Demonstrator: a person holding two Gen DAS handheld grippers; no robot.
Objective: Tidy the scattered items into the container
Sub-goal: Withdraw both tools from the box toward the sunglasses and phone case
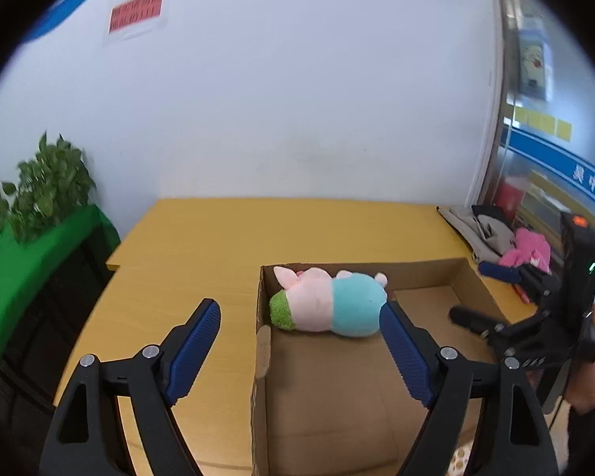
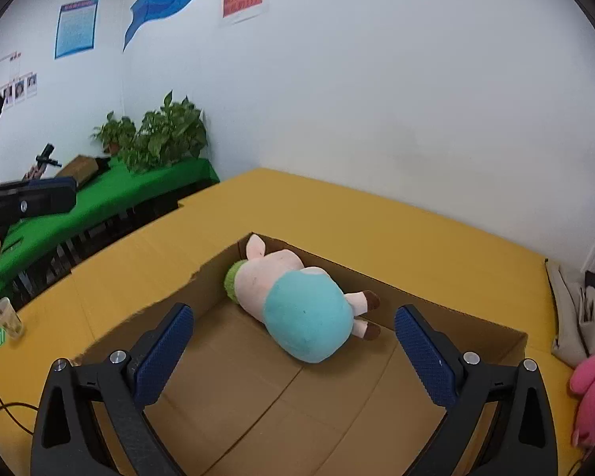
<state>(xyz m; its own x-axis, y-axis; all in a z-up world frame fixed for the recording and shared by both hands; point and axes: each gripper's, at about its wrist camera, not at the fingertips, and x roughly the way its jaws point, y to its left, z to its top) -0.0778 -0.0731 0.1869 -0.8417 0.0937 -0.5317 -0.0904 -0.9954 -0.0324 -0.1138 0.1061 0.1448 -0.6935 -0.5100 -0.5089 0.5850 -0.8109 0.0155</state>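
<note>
1. The cardboard box (image 2: 448,319) sits open-topped on the yellow surface (image 2: 337,214), taking up the near middle of it.
2. A plush pig (image 2: 297,301) in a teal shirt lies on its side on the box floor, its head and green cap in the far left corner, against the far wall, its feet toward the right.
3. The left gripper (image 1: 299,335) is spread wide and holds nothing; its left finger hangs over the bare surface outside the box's left wall, its right finger over the box interior, just beside the pig's teal body.
4. The right gripper (image 2: 293,341) is also wide apart and empty, both fingers above the box floor at the near side, with the pig lying between and beyond them.
5. A pink plush toy (image 2: 593,392) lies on the surface outside the box, near its right edge.
6. Grey folded cloth (image 2: 575,317) lies at the right edge of the surface, behind the pink toy.
7. A small clear cup (image 2: 8,317) stands near the left edge of the surface.
8. Potted plants (image 2: 158,135) stand on a green-covered table (image 2: 111,198) against the wall, off the far left corner of the surface.
</note>
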